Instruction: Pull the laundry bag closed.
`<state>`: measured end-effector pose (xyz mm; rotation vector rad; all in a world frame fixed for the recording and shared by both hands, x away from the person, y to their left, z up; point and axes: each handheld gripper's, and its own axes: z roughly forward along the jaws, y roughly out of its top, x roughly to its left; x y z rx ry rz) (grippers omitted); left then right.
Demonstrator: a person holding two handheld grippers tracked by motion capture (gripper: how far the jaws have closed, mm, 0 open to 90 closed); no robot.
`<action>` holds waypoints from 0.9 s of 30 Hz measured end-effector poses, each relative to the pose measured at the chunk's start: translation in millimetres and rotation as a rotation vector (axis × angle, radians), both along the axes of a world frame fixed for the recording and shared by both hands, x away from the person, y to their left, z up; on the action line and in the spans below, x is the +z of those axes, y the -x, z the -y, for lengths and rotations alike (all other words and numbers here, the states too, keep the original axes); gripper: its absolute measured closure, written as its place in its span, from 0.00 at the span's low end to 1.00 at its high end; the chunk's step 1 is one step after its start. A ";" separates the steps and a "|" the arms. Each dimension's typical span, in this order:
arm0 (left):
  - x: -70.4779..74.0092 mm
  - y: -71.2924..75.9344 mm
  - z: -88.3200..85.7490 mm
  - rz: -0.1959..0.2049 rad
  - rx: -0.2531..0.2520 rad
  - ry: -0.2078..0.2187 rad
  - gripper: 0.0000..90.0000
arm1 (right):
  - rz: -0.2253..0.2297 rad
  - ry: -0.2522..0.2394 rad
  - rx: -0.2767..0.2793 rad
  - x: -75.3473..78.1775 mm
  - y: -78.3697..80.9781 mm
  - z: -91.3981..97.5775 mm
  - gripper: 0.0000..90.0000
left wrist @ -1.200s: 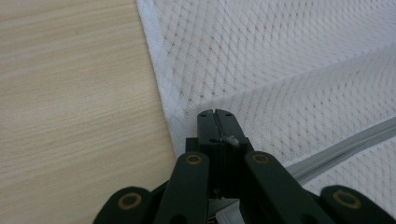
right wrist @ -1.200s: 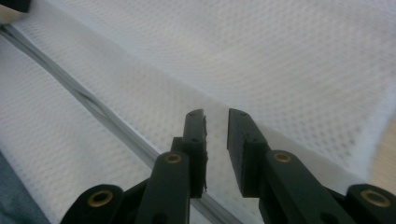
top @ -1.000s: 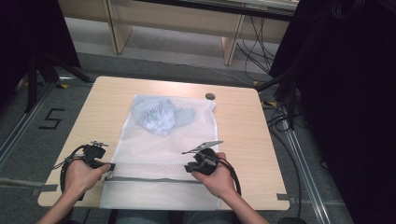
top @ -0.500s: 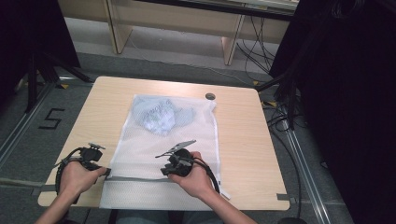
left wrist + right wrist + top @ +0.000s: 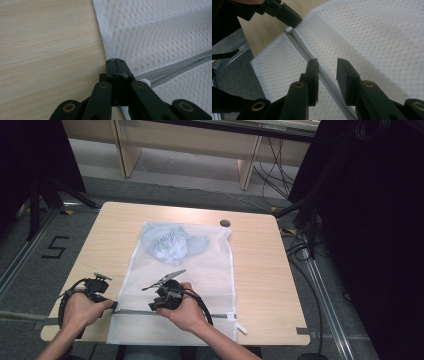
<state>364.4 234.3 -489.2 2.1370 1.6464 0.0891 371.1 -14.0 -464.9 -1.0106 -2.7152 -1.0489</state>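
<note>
handheld gripper hardware
black two-jaw left gripper (image 5: 115, 65) and right gripper (image 5: 327, 72); brass-coloured pivot screws (image 5: 299, 85); black looped cables (image 5: 67, 292); bare forearms.

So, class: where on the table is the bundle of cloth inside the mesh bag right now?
In the high view the cloth lies in the bag's far end, near the table's far edge, left of the small dark disc.

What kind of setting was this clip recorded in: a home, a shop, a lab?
Probably a lab or recording studio, not a home: a bare wooden table ringed by black curtains, loose cables on the grey floor, and a taped "5" marker.
</note>
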 end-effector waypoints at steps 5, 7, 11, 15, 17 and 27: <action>1.1 0.6 0.1 0.003 0.000 0.009 1.00 | -0.016 -0.019 0.016 -0.5 -1.4 -16.4 0.80; 0.2 0.3 0.5 -0.005 -0.001 0.007 1.00 | -0.025 -0.018 0.024 -2.2 -1.0 -23.0 0.80; -0.5 0.3 0.5 -0.006 -0.002 0.007 1.00 | -0.033 -0.016 0.033 -6.4 0.2 -34.1 0.80; -1.1 -0.1 0.2 -0.014 -0.006 0.011 1.00 | -0.039 -0.024 0.046 -11.1 -0.1 -41.2 0.80; -1.2 -0.2 0.1 -0.016 -0.002 0.012 1.00 | -0.051 -0.024 0.042 -12.4 -0.6 -45.3 0.80; -1.5 -0.8 -1.5 -0.032 0.011 0.033 1.00 | -0.056 -0.026 0.059 -14.2 -7.1 -70.3 0.80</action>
